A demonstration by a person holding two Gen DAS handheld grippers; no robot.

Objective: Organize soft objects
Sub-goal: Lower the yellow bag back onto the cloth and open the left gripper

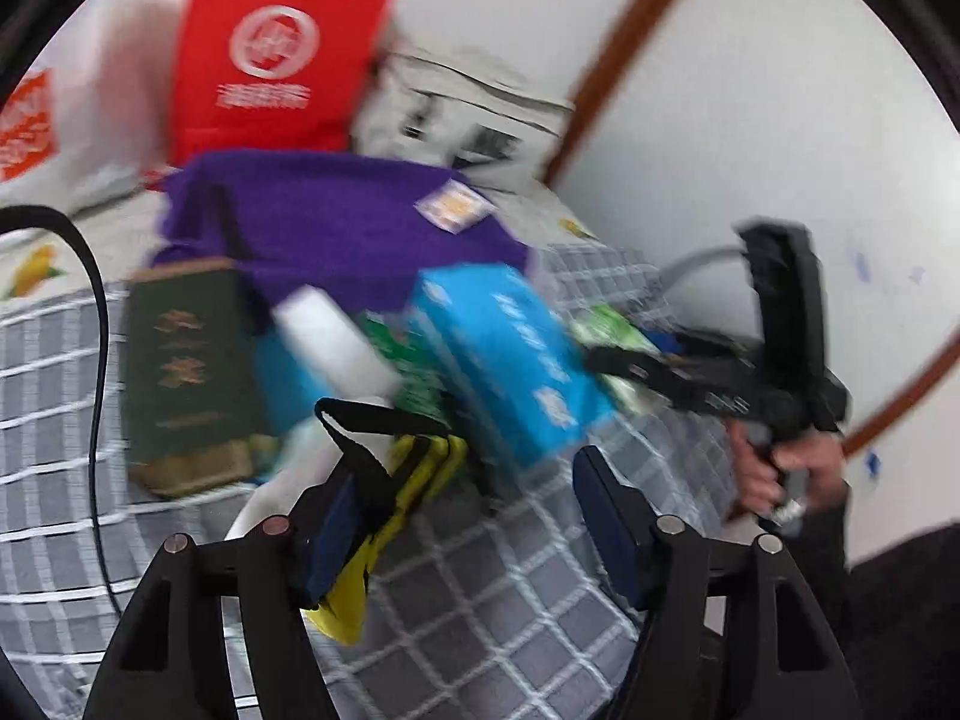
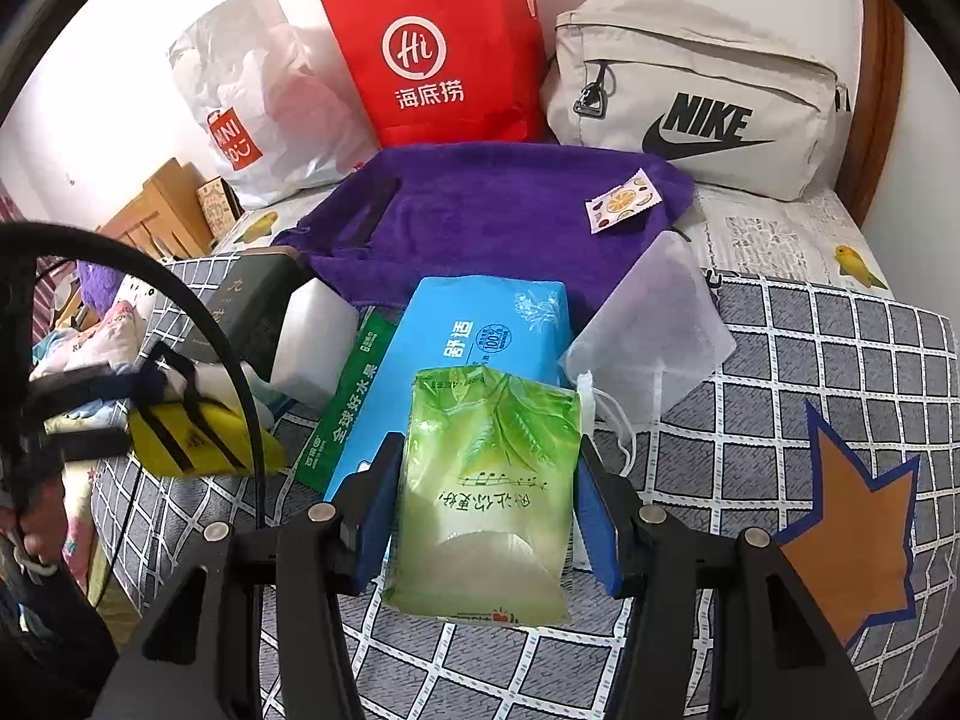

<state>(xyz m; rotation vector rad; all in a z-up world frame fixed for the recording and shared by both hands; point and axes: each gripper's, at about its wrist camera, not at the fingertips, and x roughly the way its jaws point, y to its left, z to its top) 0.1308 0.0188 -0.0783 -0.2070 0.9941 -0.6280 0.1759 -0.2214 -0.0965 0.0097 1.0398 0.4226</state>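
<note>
The right gripper (image 2: 489, 498) pinches the green tissue pack (image 2: 483, 480) lengthwise between its fingers over the bed's (image 2: 810, 360) near edge, while the left gripper (image 1: 468, 516), fingers spread, has the yellow bag (image 1: 384, 516) draped against its left finger only.

The green tissue pack (image 2: 480, 492) was wrapped in thin glossy plastic film, and the blue tissue pack (image 2: 474, 348) behind it had the same smooth, shiny wrap. The purple towel (image 2: 480, 210) looked like soft, fuzzy cloth with a matt surface. The bed cover (image 2: 810, 360) was a matt woven fabric with a grid pattern. At the far edge of the bed stood a red paper bag (image 2: 438, 42), smooth and slightly glossy, a crinkled white plastic bag (image 2: 264, 90), and a beige bag (image 2: 696, 96) of matt canvas-like cloth. The translucent pouch (image 2: 654, 330) looked frosted.
</note>
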